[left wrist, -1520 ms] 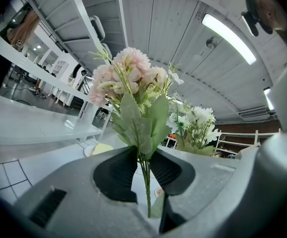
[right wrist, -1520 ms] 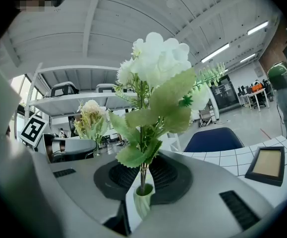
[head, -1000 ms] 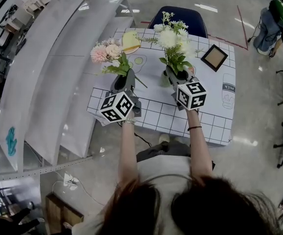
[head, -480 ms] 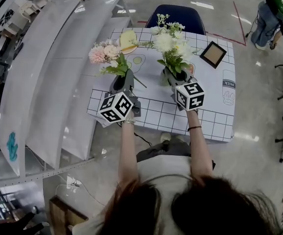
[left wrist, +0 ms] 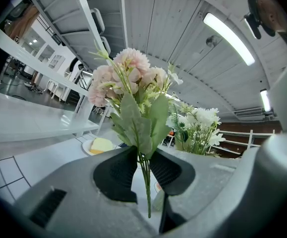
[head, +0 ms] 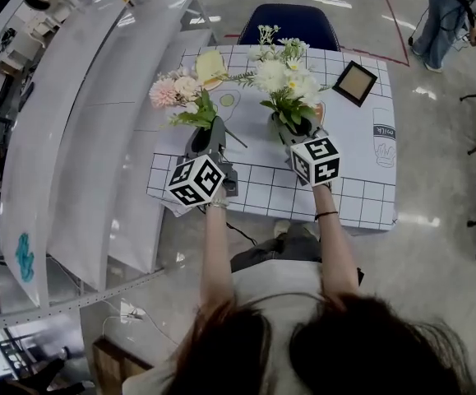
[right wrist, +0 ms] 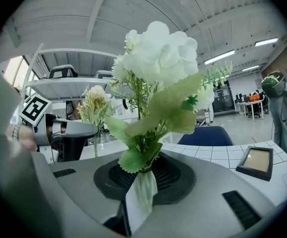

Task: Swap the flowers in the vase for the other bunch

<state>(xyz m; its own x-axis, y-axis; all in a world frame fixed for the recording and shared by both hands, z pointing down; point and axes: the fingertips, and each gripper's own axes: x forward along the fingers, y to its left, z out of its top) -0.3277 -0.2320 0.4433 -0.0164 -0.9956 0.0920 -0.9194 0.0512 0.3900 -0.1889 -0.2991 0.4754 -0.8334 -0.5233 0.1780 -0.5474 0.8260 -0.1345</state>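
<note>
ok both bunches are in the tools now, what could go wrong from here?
The left tool pinches the pink bunch only by its thin stems, so the flower heads could swing or a stem could slide out.
The white bunch in the right tool stands close beside the pink one, so leaves may snag if they cross.
The picture frame lies near the right tool and could be knocked.
</note>
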